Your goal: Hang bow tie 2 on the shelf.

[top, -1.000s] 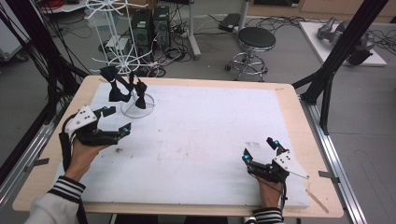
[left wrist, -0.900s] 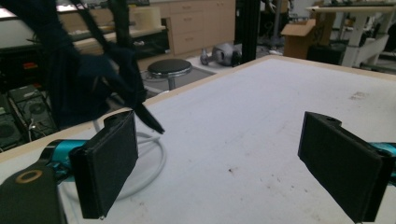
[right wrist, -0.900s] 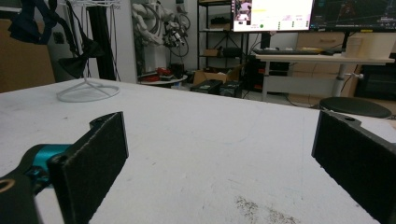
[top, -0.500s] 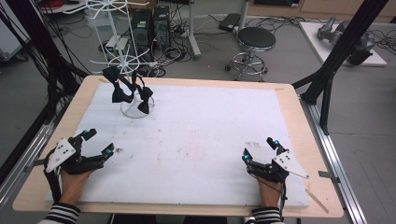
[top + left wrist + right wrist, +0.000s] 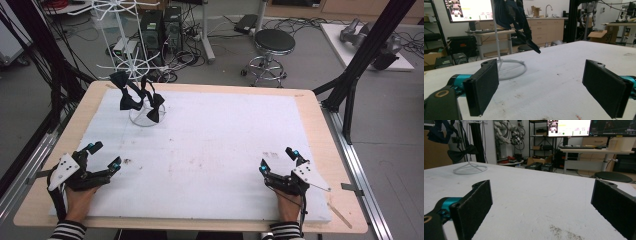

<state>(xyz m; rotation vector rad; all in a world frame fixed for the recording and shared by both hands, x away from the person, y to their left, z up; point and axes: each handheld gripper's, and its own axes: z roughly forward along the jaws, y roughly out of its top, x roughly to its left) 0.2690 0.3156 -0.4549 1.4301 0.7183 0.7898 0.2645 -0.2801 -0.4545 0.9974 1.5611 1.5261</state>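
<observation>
A white wire stand point(image 5: 131, 65) rises from a ring base point(image 5: 146, 120) at the far left of the white foam sheet point(image 5: 210, 130). Black bow ties point(image 5: 135, 97) hang from it. My left gripper point(image 5: 105, 155) rests open near the front left edge, well short of the stand, with nothing between its pads. The left gripper view point(image 5: 544, 92) looks past both pads to the bow ties point(image 5: 516, 17) and the ring base point(image 5: 511, 71). My right gripper point(image 5: 278, 159) lies open and empty near the front right edge. In the right gripper view point(image 5: 544, 207), a bow tie point(image 5: 461, 153) hangs far off at the left.
The foam sheet covers a wooden table point(image 5: 320, 120) with bare edges. Black frame posts point(image 5: 367, 55) stand at the right and left sides. A stool point(image 5: 274, 45) and computer cases point(image 5: 160, 30) are on the floor behind the table.
My left gripper has drawn back from near the stand toward the front left edge, then settled there. The right gripper has stayed put.
</observation>
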